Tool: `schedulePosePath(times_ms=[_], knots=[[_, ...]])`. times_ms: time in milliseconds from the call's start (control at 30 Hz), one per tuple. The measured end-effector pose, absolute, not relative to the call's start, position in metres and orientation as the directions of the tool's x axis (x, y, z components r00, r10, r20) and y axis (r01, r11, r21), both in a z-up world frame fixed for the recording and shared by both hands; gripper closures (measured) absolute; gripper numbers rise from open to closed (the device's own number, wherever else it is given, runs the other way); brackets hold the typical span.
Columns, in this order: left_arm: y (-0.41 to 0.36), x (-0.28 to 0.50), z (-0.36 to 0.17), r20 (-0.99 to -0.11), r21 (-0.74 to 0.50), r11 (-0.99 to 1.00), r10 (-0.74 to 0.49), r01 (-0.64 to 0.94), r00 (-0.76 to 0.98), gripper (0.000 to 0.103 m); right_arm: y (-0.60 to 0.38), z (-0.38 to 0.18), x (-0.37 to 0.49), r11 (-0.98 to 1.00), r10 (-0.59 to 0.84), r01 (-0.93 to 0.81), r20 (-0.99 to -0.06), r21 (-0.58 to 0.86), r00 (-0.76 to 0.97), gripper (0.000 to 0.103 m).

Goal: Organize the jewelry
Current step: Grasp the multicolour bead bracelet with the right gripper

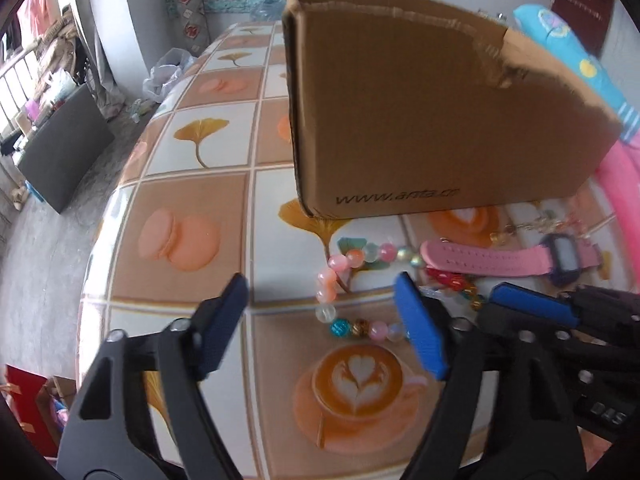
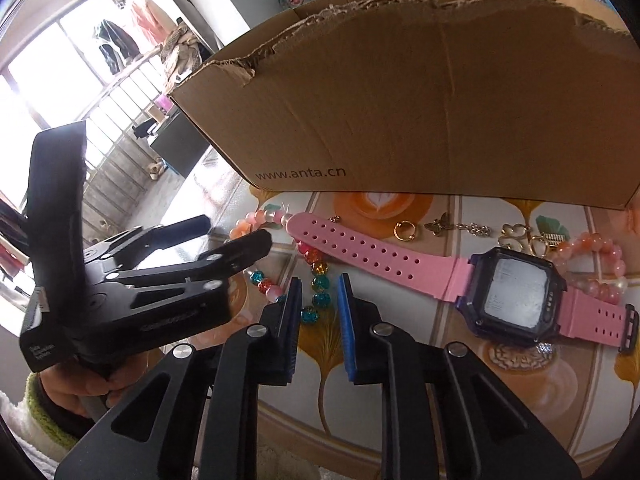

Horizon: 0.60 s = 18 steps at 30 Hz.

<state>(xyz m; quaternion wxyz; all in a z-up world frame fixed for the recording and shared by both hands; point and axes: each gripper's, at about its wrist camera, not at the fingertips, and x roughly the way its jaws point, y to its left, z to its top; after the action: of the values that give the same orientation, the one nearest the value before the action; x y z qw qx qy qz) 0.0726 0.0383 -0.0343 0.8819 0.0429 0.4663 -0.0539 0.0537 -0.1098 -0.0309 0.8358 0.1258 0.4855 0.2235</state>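
Glass beads of the bracelet [image 2: 316, 280] lie on the bench [image 2: 400, 400], in front of the cardboard box [image 2: 400, 100], running lengthwise between the nearly clenched right fingers [image 2: 319, 312], which grasp nothing yet. The left fingers [image 1: 320, 328] stand released beside.

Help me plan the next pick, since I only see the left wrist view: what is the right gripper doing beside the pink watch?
Observer: The right gripper has its jaws narrowed around the multicolour bead string, though the pads are not visibly pressing it.
Operator: Anything small beyond the strap?
Observer: A gold ring lies between the pink watch and the cardboard box.
Operator: More bracelets?
Observer: A pink bead bracelet lies past the watch face, at the right.
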Motion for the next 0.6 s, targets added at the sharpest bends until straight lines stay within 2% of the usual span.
schedulePosePath(times_ms=[167,233,300,467,600], knots=[[0.031,0.07,-0.032,-0.807,0.046,0.984,-0.066,0.174,0.587,0.061,-0.107,-0.029,0.056,0.859,0.511,-0.277,-0.75,0.43,0.42,0.093],[0.027,0.066,-0.03,-0.808,0.054,0.98,-0.069,0.19,0.584,0.078,-0.105,-0.03,0.057,0.845,0.533,-0.285,-0.743,0.452,0.404,0.093],[0.026,0.061,-0.028,-0.816,0.062,0.978,-0.066,0.2,0.574,0.085,-0.103,-0.031,0.057,0.825,0.564,-0.292,-0.734,0.483,0.379,0.093],[0.034,0.049,-0.027,-0.833,0.041,0.981,-0.072,0.191,0.549,0.086,-0.095,-0.031,0.056,0.831,0.554,-0.307,-0.74,0.464,0.381,0.093],[0.039,0.054,-0.031,-0.827,0.052,0.984,-0.053,0.17,0.559,0.074,-0.084,-0.028,0.059,0.842,0.534,-0.323,-0.748,0.431,0.393,0.093]])
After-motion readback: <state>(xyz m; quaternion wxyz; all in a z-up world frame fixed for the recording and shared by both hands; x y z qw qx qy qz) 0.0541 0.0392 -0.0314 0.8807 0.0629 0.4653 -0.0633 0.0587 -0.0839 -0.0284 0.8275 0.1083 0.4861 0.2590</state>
